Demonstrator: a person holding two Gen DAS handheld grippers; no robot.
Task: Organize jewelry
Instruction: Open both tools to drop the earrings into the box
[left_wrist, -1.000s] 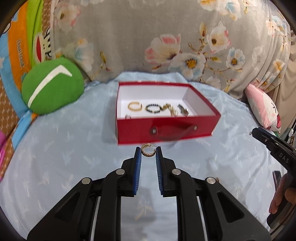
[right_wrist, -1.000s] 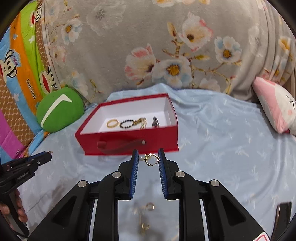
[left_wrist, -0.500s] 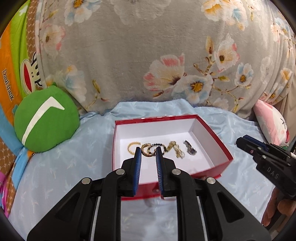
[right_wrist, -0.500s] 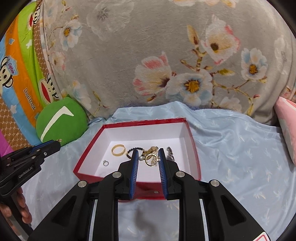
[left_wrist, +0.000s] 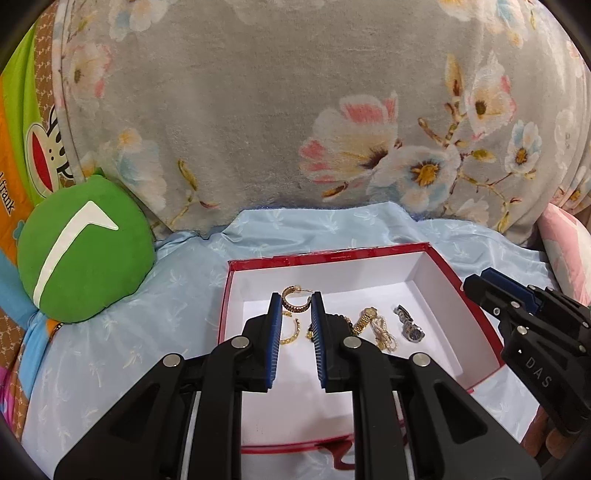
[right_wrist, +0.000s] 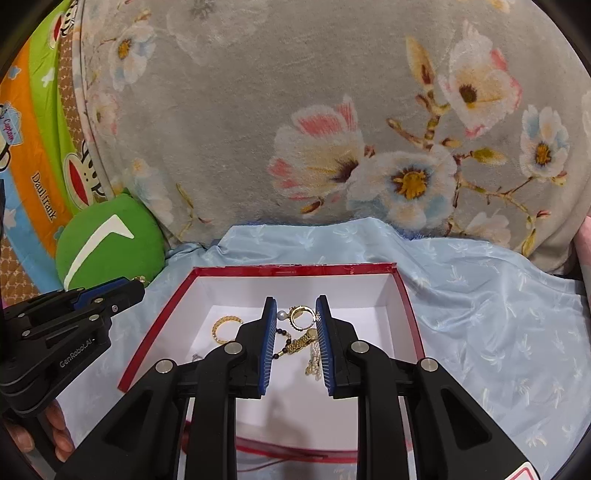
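My left gripper is shut on a gold hoop earring and holds it over the open red box. My right gripper is shut on a gold ring with a pearl, also over the red box. Inside the box lie a gold ring, a black bead bracelet, a gold chain piece and a small watch. The right gripper shows at the right edge of the left wrist view. The left gripper shows at the left of the right wrist view.
The box sits on a light blue sheet. A green round cushion lies to the left. A grey floral blanket rises behind the box. A pink cushion is at the right edge.
Both grippers have moved forward and up from in front of the box to over its inside, each still holding its piece of jewelry.
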